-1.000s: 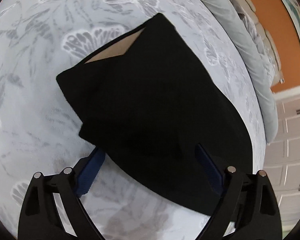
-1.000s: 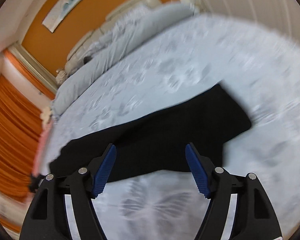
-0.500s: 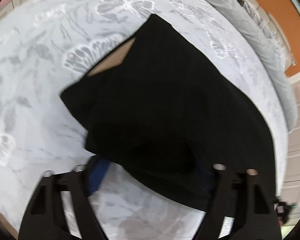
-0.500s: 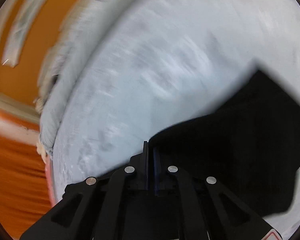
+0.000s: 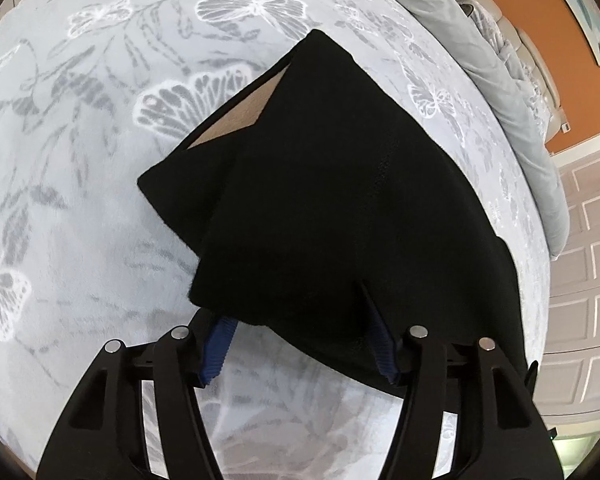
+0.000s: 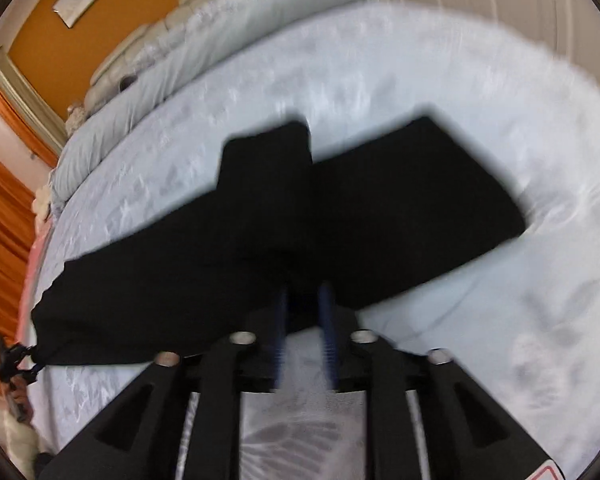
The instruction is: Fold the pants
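Black pants [image 5: 340, 216] lie on a pale blue bedspread [image 5: 80, 220] printed with white and grey butterflies, and everything else is placed from them. In the left wrist view they are a folded heap with a tan lining patch [image 5: 240, 120] showing at the far corner, where one layer peels back. On the near side of the pants the left gripper [image 5: 296, 344] reaches in: its blue-padded fingers [image 5: 216, 348] stand well apart and have just been closing, with the near hem of the pants draped between and over them. Whether the pads actually press the cloth cannot be told, since the fabric hides the tips.

In the blurred right wrist view the pants [image 6: 280, 240] spread wide across the bedspread [image 6: 500, 320], one flap raised and folded back toward the far side. The right gripper [image 6: 304, 320] sits at the near edge of the pants, its blue pads [image 6: 326, 320] a narrow gap apart after just opening, the black cloth edge running down between them; a firm pinch cannot be confirmed through the blur.

Beyond the pants lies a rolled grey duvet [image 5: 480, 52], then an orange wall [image 6: 60, 40], with orange curtains [image 6: 0, 240] off to the left of the pants
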Demonstrator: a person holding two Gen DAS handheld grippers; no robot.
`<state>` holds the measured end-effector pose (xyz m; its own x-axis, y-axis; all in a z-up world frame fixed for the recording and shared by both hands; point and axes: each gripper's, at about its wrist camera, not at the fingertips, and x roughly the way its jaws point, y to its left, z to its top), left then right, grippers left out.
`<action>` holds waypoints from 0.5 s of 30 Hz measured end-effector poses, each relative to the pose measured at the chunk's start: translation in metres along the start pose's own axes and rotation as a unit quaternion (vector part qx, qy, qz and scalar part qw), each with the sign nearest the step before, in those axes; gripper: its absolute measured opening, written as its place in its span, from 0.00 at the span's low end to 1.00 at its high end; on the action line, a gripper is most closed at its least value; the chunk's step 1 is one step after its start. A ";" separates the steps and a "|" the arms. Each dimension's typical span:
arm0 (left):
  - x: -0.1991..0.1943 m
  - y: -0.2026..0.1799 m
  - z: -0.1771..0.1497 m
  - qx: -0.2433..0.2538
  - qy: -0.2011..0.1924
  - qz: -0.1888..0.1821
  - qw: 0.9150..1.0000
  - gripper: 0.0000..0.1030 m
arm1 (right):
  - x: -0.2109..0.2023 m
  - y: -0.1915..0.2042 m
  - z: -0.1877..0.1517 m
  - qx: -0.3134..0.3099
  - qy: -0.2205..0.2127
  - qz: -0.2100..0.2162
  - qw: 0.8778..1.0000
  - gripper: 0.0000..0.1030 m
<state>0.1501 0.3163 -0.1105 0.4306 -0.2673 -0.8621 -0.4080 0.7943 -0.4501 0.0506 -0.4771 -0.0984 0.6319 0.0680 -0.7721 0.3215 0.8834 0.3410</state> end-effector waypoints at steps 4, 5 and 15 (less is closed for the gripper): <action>0.002 0.000 -0.001 -0.006 0.000 -0.003 1.000 0.59 | -0.030 0.031 0.011 -0.082 -0.106 -0.085 0.987 0.79; -0.001 0.006 -0.003 -0.004 -0.001 -0.002 1.000 0.62 | -0.026 0.041 0.009 -0.120 -0.105 -0.100 0.982 0.79; 0.000 -0.006 0.000 0.009 0.003 0.027 1.000 0.52 | -0.009 0.012 0.040 -0.104 -0.077 -0.084 0.988 0.07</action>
<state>0.1527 0.3111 -0.1076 0.4038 -0.2259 -0.8865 -0.4165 0.8174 -0.3980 0.0772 -0.4855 -0.0659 0.6872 -0.1450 -0.7119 0.2888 0.9537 0.0845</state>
